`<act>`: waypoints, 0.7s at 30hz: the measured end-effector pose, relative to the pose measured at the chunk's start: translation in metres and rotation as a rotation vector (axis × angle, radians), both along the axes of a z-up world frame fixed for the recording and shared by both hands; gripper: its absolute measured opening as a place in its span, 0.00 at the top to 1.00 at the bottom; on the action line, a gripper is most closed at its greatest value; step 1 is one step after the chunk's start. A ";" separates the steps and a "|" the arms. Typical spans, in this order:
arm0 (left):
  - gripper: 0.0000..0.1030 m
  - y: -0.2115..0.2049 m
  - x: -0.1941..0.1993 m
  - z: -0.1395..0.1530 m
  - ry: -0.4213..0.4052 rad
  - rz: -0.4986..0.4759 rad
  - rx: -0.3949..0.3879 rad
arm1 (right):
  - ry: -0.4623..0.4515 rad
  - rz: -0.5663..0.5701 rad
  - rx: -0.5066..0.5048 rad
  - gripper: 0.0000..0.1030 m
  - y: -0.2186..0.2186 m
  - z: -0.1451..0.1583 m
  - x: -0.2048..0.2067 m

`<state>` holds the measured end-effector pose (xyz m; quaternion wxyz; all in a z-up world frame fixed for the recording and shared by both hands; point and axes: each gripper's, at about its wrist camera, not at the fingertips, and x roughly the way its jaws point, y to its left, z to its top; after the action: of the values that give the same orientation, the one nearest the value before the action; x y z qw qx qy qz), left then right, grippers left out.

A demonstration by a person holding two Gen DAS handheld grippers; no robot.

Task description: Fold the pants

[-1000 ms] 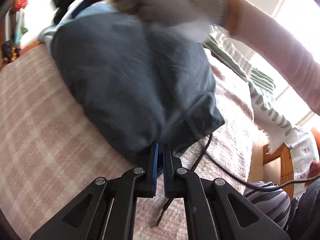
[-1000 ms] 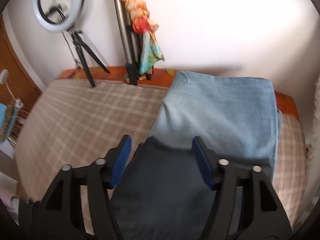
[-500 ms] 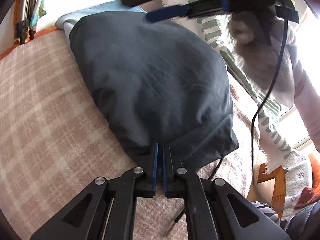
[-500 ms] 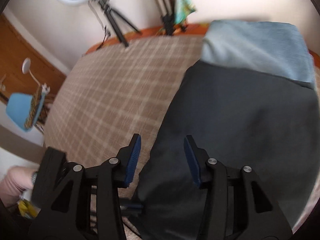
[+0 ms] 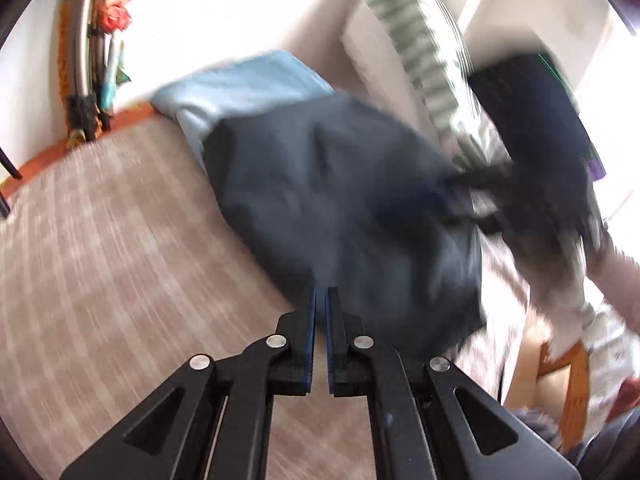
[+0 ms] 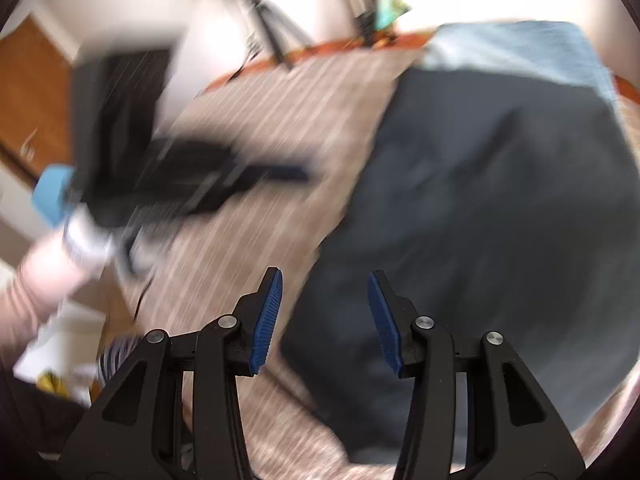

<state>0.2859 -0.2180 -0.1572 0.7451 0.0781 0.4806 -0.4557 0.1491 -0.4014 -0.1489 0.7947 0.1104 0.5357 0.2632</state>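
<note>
Plaid beige bed cover fills both views; surface looks like a bed, with an orange-brown edge along the white wall behind it. Both frames have heavy motion blur.

Dark navy pants lie bunched in a rounded heap on the bed cover. Their far end overlaps a folded light blue cloth that sits against the wall. In the right wrist view the pants take up the right half of the frame, with the light blue cloth showing above them.

Left hand-held gripper: blue pads nearly together, only a thin slit between them. The tips sit at the near edge of the pants. Whether fabric is caught in the slit, cannot tell. Seen from the right wrist camera, the left hand-held gripper is a blurred black shape over the bed cover, left of the pants, with a pink-sleeved arm behind it.

Right hand-held gripper: jaws wide apart, nothing between the pads. It hovers over the near left edge of the pants, where the fabric meets the bed cover. In the left wrist view it is a dark smear at the right side of the pants, too blurred for detail.

Background: ring light on tripod and a colourful figure against the wall; green-striped fabric at the right of the left wrist view.
</note>
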 end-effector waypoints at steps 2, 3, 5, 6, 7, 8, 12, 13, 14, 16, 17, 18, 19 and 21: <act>0.99 -0.012 0.016 0.004 -0.024 -0.001 0.004 | 0.024 0.052 -0.012 0.53 0.013 -0.007 -0.008; 0.99 -0.021 0.023 0.002 -0.037 -0.006 0.020 | 0.044 0.081 -0.019 0.53 0.021 -0.014 -0.010; 0.99 -0.040 0.037 -0.007 -0.016 0.011 0.033 | 0.069 0.106 -0.048 0.53 0.030 -0.025 -0.012; 0.99 -0.044 0.049 -0.012 -0.008 0.040 0.047 | 0.082 0.116 -0.070 0.53 0.034 -0.032 -0.012; 0.99 -0.048 0.058 -0.017 -0.002 0.061 0.057 | 0.088 0.123 -0.084 0.53 0.036 -0.037 -0.013; 0.99 -0.052 0.064 -0.020 -0.005 0.071 0.071 | 0.078 0.127 -0.089 0.53 0.037 -0.037 -0.014; 0.99 -0.061 0.085 -0.043 0.036 0.106 0.136 | 0.081 0.182 -0.103 0.53 0.044 -0.040 -0.030; 0.99 -0.061 0.088 -0.048 0.049 0.109 0.137 | 0.058 0.200 -0.135 0.53 0.049 -0.040 -0.031; 0.99 -0.061 0.089 -0.050 0.052 0.108 0.135 | 0.055 0.198 -0.147 0.53 0.050 -0.039 -0.032; 0.99 -0.064 0.088 -0.051 0.028 0.082 0.147 | 0.077 0.168 -0.123 0.54 0.046 -0.038 -0.031; 0.99 -0.065 0.089 -0.051 0.024 0.077 0.147 | 0.080 0.155 -0.113 0.54 0.042 -0.035 -0.031; 0.99 -0.063 0.091 -0.050 0.035 0.082 0.142 | 0.070 0.143 -0.103 0.53 0.038 -0.031 -0.034; 0.99 -0.061 0.091 -0.048 0.041 0.095 0.137 | 0.047 0.124 -0.094 0.52 0.032 -0.024 -0.036; 0.99 -0.062 0.091 -0.042 0.012 0.110 0.133 | -0.001 0.070 -0.086 0.45 0.014 -0.006 -0.040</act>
<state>0.3769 -0.2799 -0.1993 0.7594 0.0984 0.5178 -0.3816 0.1093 -0.3876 -0.1547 0.7892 0.0572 0.5497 0.2678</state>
